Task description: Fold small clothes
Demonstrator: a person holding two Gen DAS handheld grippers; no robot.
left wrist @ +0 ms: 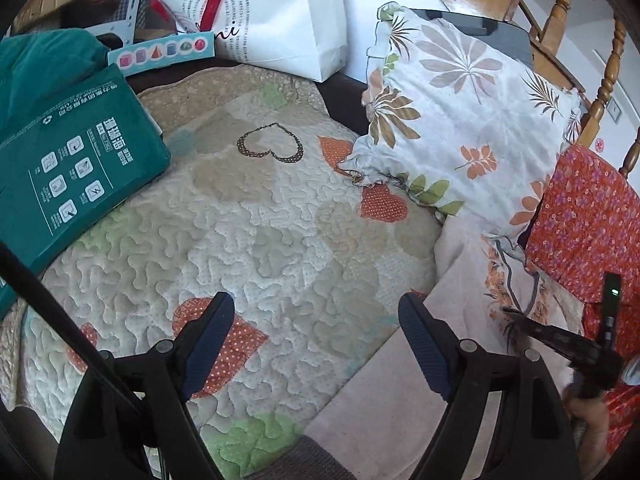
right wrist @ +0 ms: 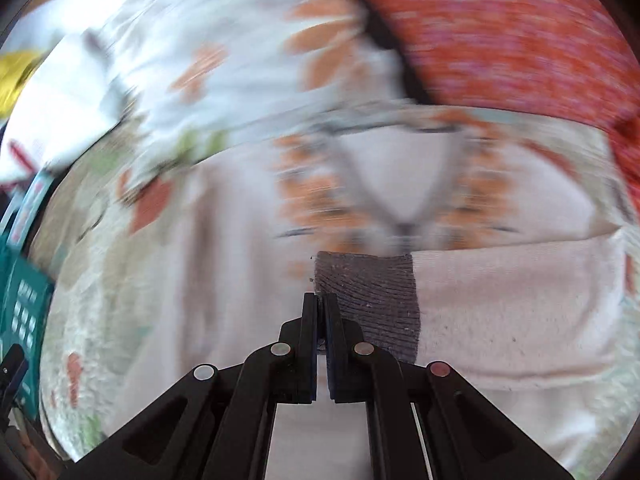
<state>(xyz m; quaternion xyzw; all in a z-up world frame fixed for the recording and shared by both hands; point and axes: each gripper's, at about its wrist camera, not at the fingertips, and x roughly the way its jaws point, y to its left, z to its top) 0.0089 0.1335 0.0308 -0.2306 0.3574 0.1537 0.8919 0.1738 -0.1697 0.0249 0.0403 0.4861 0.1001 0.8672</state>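
A small pale pink top with an orange flower print and a grey V neckline lies on the quilt at the lower right. In the right wrist view the top is spread below me. My right gripper is shut on the grey ribbed cuff of its sleeve, which is drawn across the body. My left gripper is open and empty above the quilt, its right finger over the top's left edge. The right gripper also shows in the left wrist view.
A quilt with heart patches covers the bed. A leaf-print pillow and red floral cloth lie at the right. A green package, a white paper bag and clutter lie at the back left. A wooden bed frame stands behind.
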